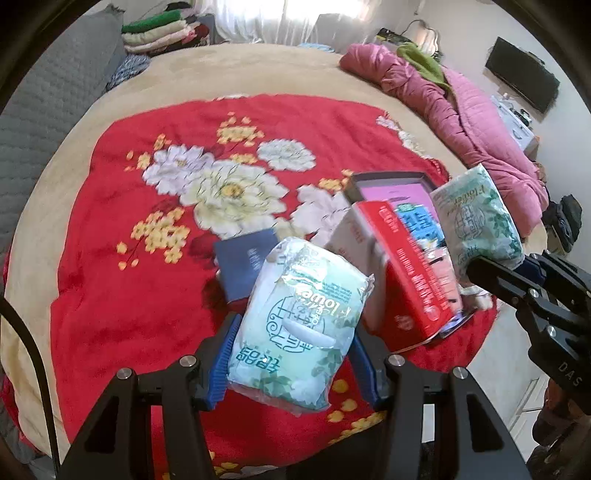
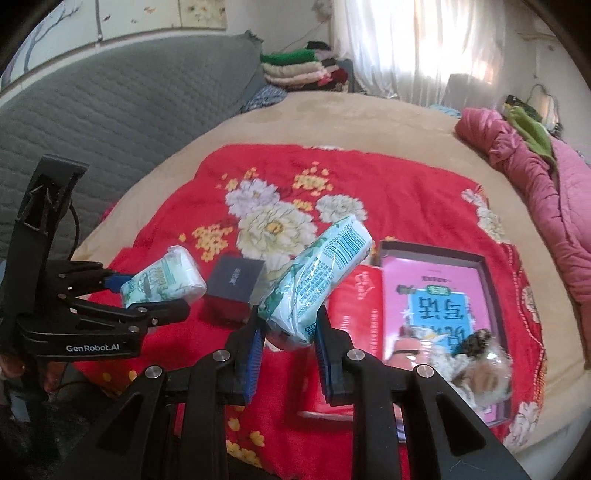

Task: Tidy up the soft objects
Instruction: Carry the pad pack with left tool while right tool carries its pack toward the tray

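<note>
My left gripper (image 1: 291, 354) is shut on a pale green tissue pack (image 1: 295, 317) and holds it above the red flowered blanket (image 1: 129, 277). It also shows in the right wrist view (image 2: 147, 295) with its pack (image 2: 164, 282). My right gripper (image 2: 288, 332) is shut on a second green tissue pack (image 2: 314, 280), tilted up to the right. That pack shows at the right of the left wrist view (image 1: 476, 218), held by the right gripper (image 1: 491, 273).
A dark tray (image 2: 491, 266) with a pink book and a fuzzy item (image 2: 480, 369) lies on the right. A red box (image 1: 410, 280) leans beside it. A navy box (image 2: 232, 284) stands mid-blanket. A pink quilt (image 1: 461, 110) lies far right, folded clothes (image 1: 155, 33) at the back.
</note>
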